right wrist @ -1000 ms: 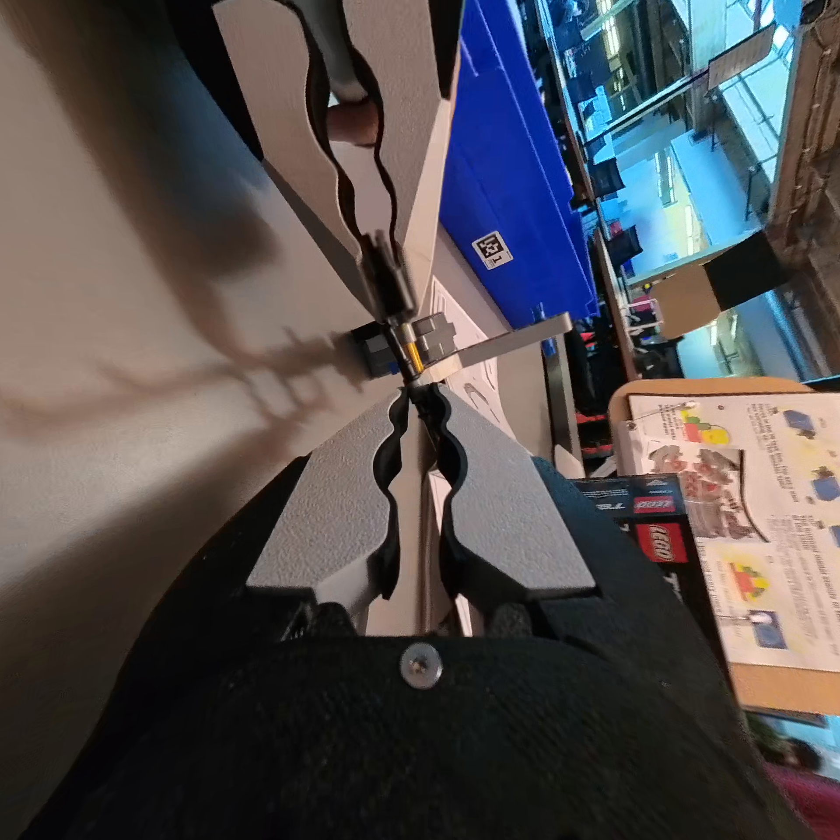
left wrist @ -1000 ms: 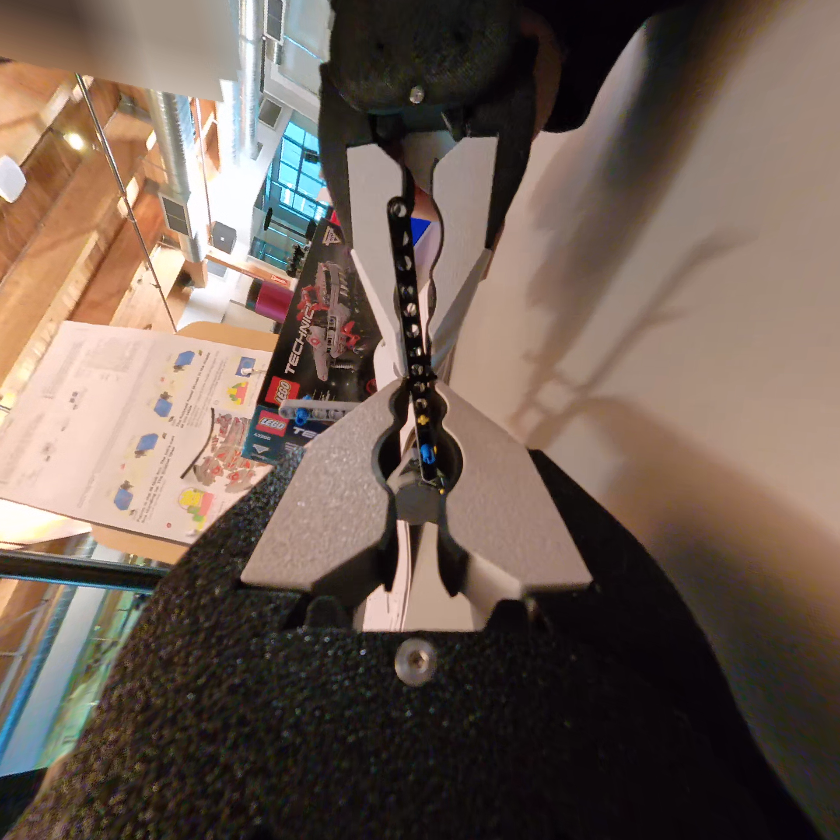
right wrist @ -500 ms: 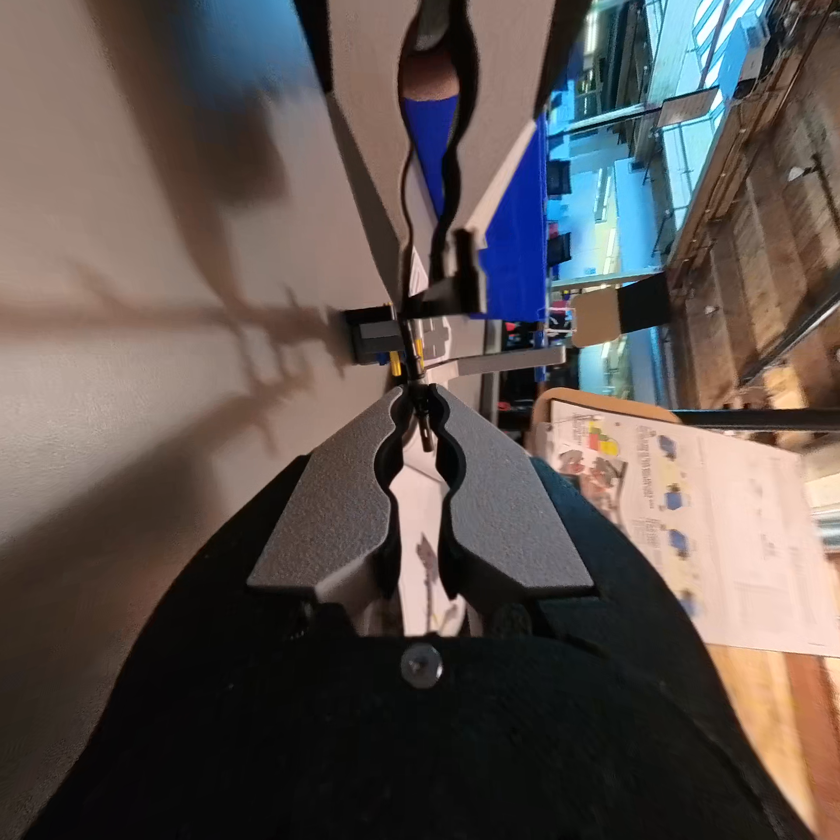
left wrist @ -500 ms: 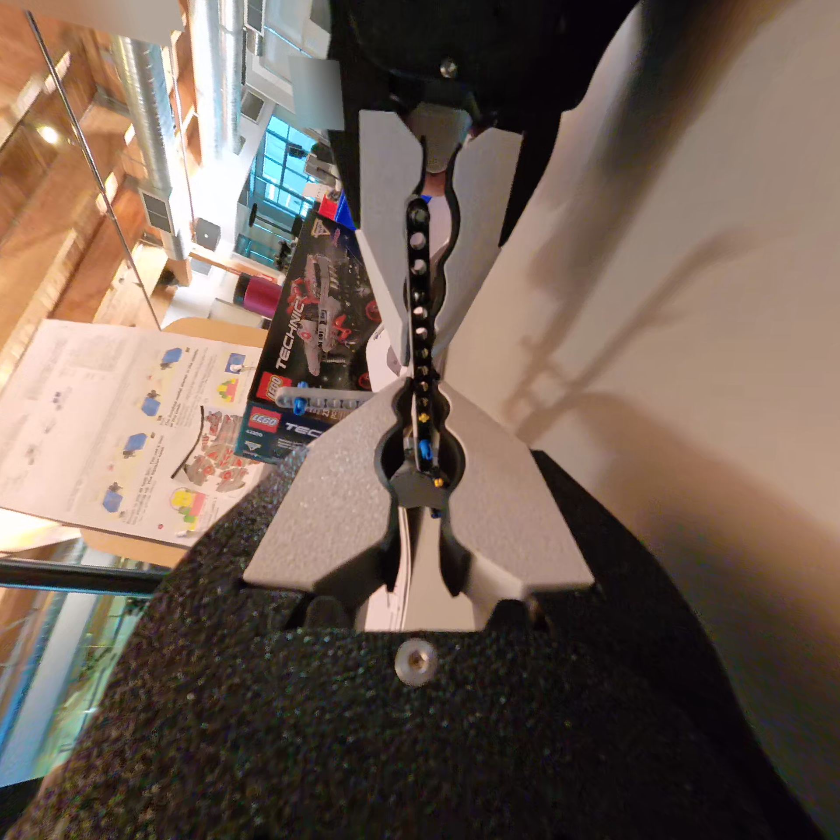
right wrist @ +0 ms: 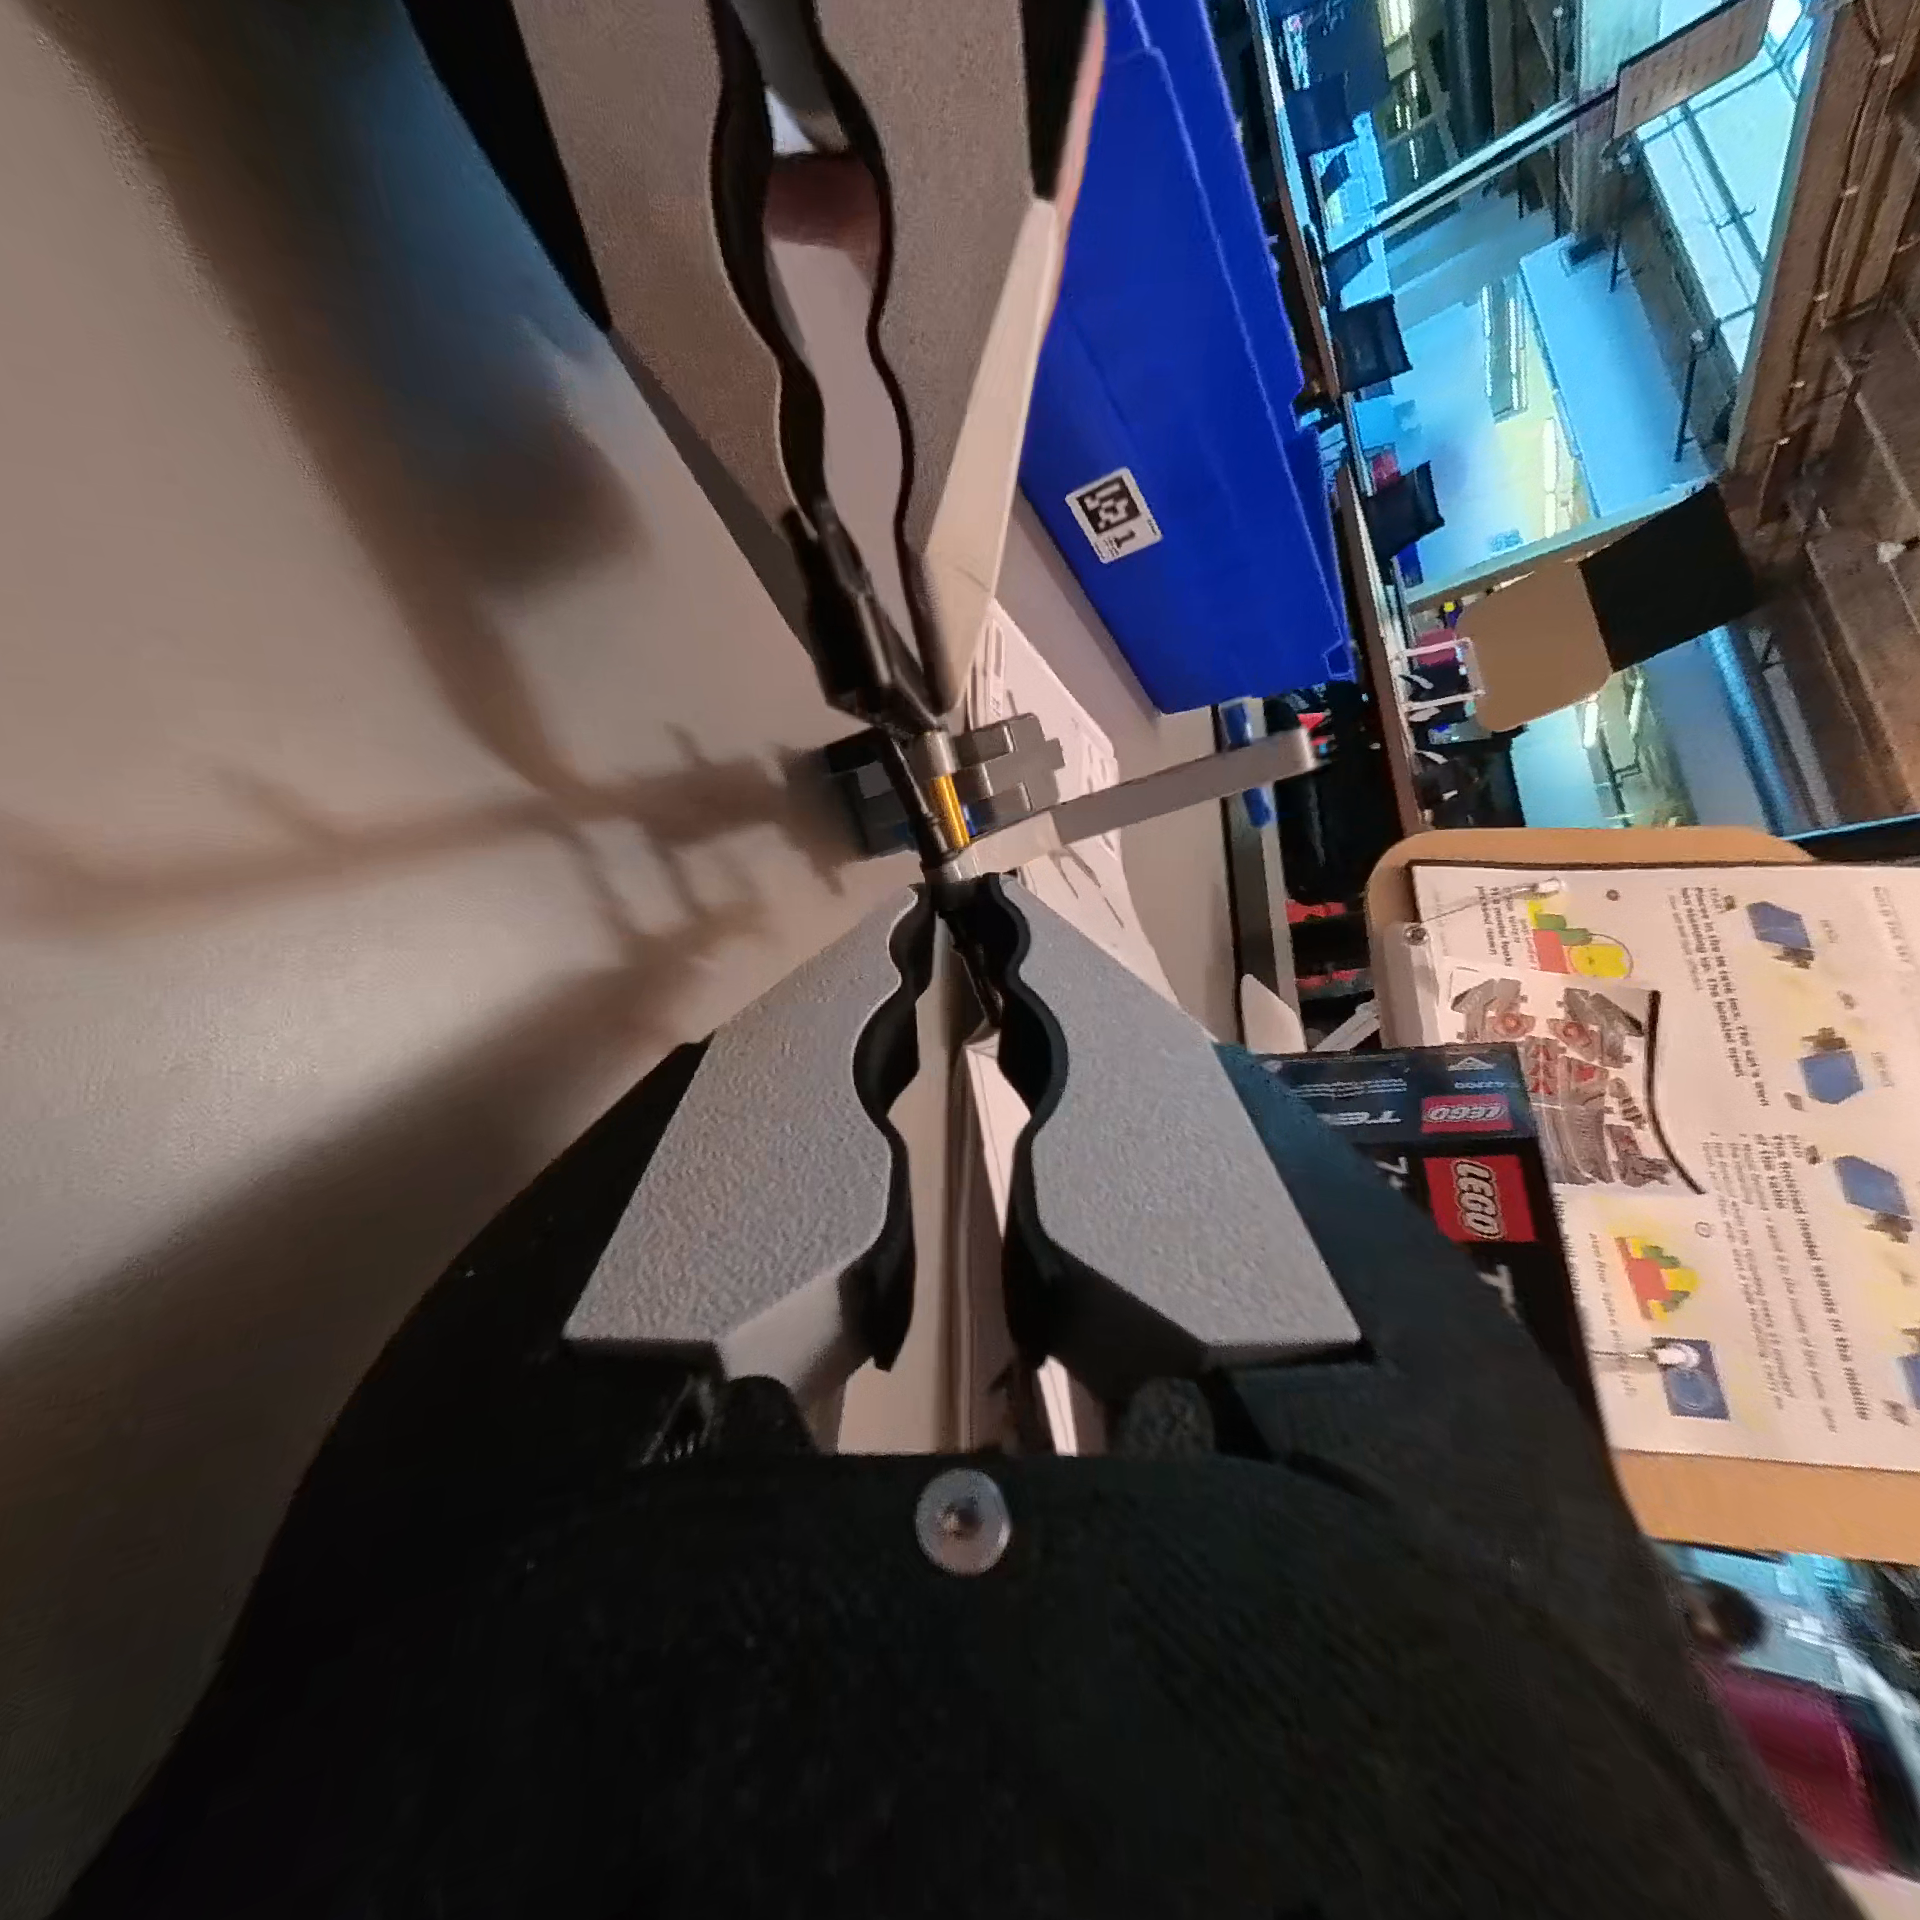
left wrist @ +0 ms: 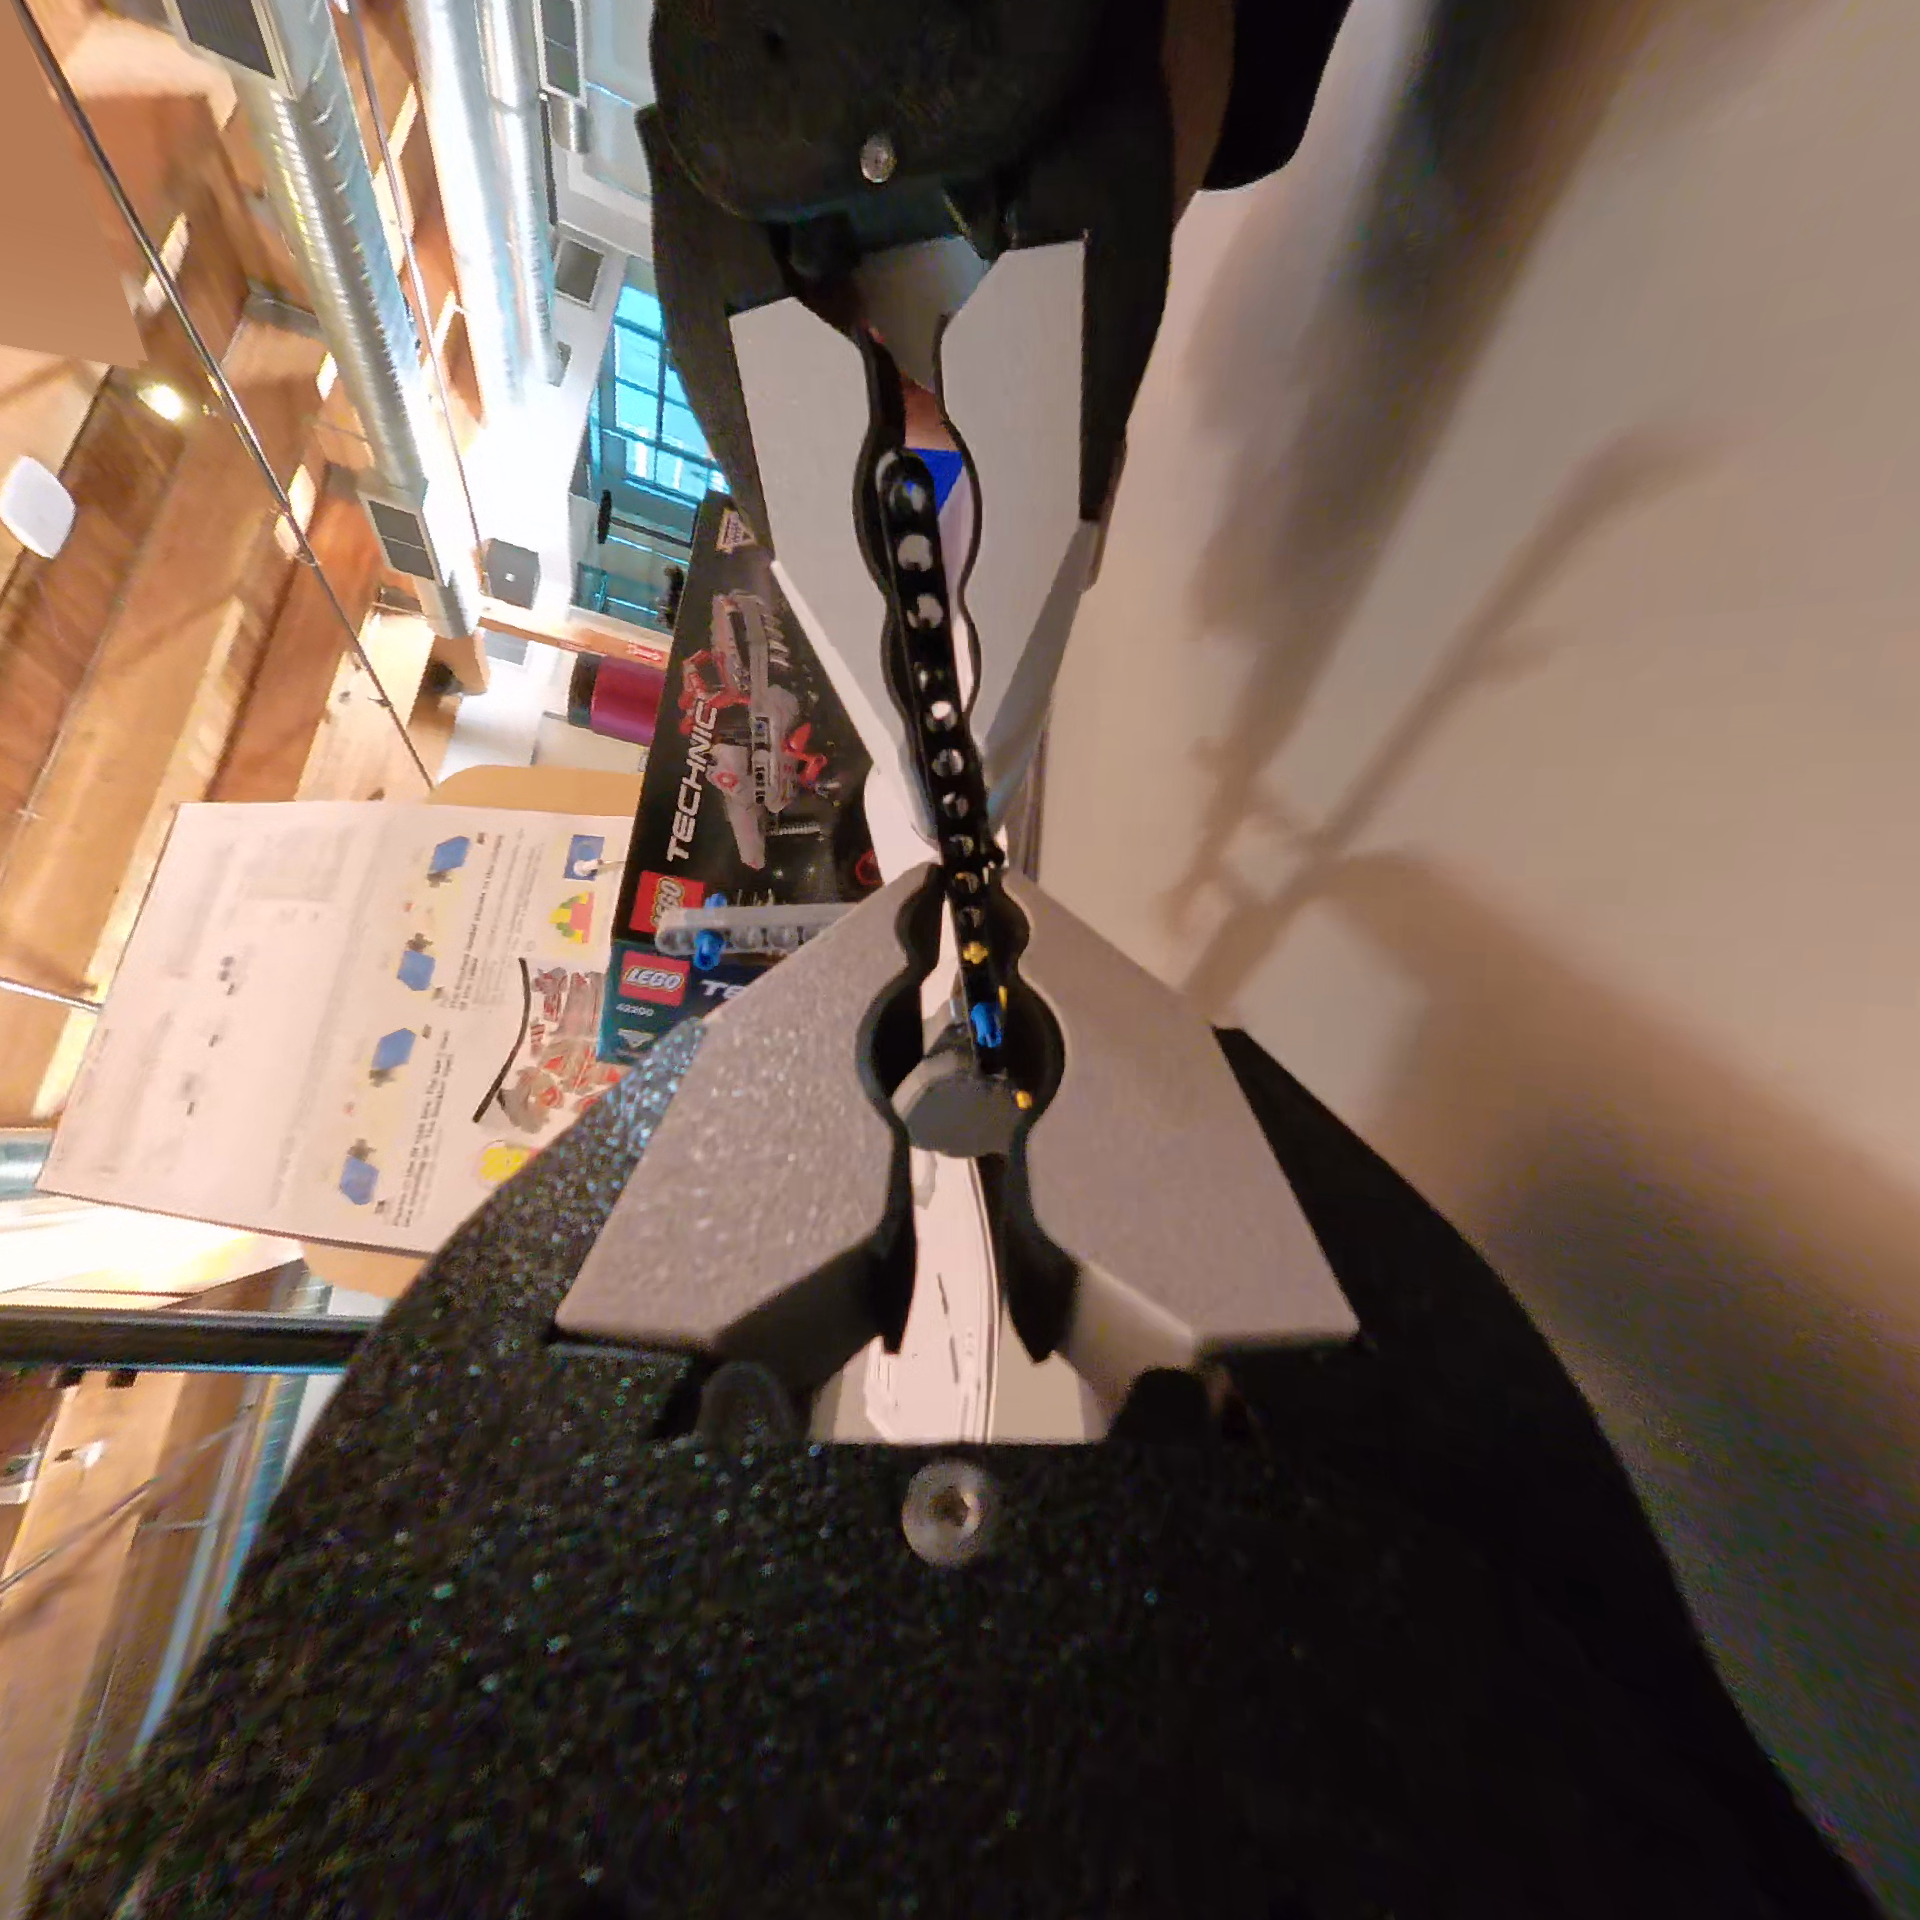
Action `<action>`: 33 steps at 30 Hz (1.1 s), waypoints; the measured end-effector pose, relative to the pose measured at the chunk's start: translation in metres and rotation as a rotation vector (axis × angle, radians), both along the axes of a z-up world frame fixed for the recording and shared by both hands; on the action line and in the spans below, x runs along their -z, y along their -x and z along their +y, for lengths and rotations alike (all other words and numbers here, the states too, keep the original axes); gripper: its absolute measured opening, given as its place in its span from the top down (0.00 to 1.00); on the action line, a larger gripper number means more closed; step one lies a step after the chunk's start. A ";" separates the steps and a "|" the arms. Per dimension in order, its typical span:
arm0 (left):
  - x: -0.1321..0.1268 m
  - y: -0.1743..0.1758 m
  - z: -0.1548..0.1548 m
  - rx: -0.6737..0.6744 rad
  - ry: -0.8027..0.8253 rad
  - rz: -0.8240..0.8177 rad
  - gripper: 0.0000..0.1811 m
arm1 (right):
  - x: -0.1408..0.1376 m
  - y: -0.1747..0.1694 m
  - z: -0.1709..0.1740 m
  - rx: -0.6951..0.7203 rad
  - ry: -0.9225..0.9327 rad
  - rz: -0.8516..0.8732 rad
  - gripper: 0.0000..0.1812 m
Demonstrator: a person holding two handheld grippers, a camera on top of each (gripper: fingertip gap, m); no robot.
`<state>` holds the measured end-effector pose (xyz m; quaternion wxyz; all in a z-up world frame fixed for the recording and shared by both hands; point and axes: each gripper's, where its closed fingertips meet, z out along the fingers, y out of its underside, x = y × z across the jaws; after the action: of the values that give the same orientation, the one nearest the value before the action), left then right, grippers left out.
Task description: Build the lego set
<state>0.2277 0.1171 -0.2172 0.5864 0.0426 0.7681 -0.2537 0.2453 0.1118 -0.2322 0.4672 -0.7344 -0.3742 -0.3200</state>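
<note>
A part-built lego assembly hangs between my two grippers, which face each other tip to tip beside the beige table (left wrist: 1558, 623). My left gripper (left wrist: 961, 899) is shut on its near end, where a long black beam with holes (left wrist: 930, 665) meets a grey round piece (left wrist: 956, 1112). The beam runs up between the fingers of my right gripper (left wrist: 971, 821). In the right wrist view my right gripper (right wrist: 956, 899) is shut on the black beam's end. Just past it are stacked grey pieces, a yellow axle (right wrist: 948, 800) and a grey beam (right wrist: 1164, 790) sticking out sideways. The left gripper (right wrist: 904, 712) clamps them from the far side.
The black set box (left wrist: 748, 758) and an instruction sheet on cardboard (left wrist: 312, 997) stand behind the grippers; the sheet also shows in the right wrist view (right wrist: 1714, 1143). A blue bin (right wrist: 1164, 416) sits on the table past the left gripper. A maroon cup (left wrist: 613, 691) is far back.
Both grippers keep their hold. The pair rolled to one side half a second ago and has rolled back. The right gripper now looks a little nearer in the left wrist view.
</note>
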 end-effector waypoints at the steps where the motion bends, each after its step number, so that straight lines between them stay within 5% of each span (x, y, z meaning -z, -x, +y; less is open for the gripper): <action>1: 0.000 0.000 0.000 -0.003 0.002 -0.002 0.97 | -0.001 0.001 0.001 -0.001 0.000 0.033 0.96; 6: 0.001 0.001 0.001 -0.013 -0.022 -0.025 0.97 | 0.001 0.003 0.003 0.006 0.005 0.044 0.96; 11: 0.000 0.001 0.005 -0.033 -0.017 -0.040 0.97 | -0.001 0.003 0.007 0.035 -0.005 -0.223 0.97; 16: 0.004 0.004 0.005 -0.061 -0.061 -0.031 0.90 | -0.003 0.003 0.007 0.047 -0.001 -0.290 0.97; 25: -0.002 0.004 -0.001 -0.092 -0.076 -0.041 0.96 | -0.004 0.002 0.007 0.055 0.017 -0.377 0.98; 33: -0.006 0.010 0.001 -0.054 0.033 -0.003 0.97 | -0.007 0.008 0.006 -0.015 -0.015 -0.154 0.97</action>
<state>0.2174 0.1180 -0.2108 0.5949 0.0126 0.7637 -0.2504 0.2371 0.1178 -0.2250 0.4451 -0.7013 -0.4121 -0.3746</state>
